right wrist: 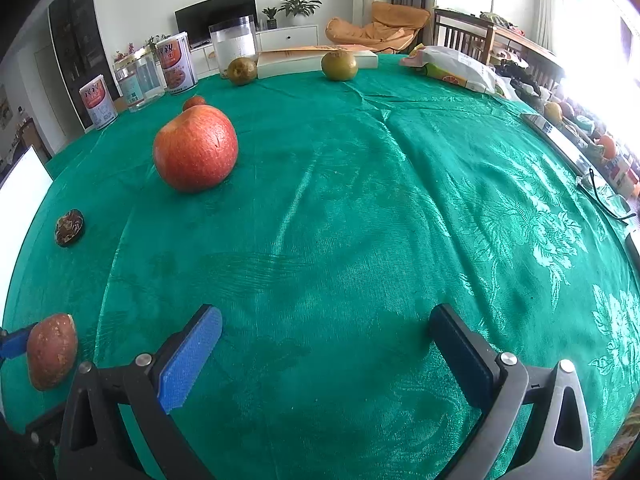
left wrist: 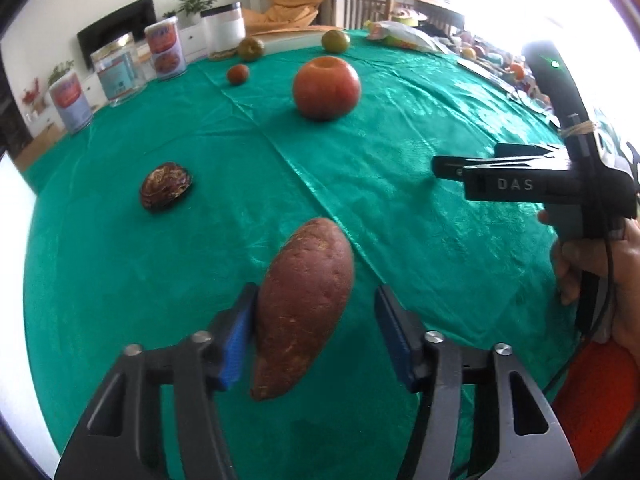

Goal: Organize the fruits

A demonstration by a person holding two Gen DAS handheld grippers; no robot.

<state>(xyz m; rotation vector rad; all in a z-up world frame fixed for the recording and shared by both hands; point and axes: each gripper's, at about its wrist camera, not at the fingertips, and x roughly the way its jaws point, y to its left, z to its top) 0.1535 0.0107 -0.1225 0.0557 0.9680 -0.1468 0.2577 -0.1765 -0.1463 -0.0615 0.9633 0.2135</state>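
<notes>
Between your left gripper's (left wrist: 316, 332) spread fingers lies a firm, heavy sweet potato (left wrist: 302, 304); pinch its thick middle. Your right gripper (right wrist: 326, 354) gapes empty.

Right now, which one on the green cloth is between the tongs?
The long brown sweet potato, between the left tongs. The round red apple sits farther back.

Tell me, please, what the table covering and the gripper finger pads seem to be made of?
The table covering looks like glossy green woven fabric, perhaps satin brocade: it has sheen, creases and a floral pattern. The left gripper and right gripper carry blue pads, seemingly textured rubber or foam.
</notes>
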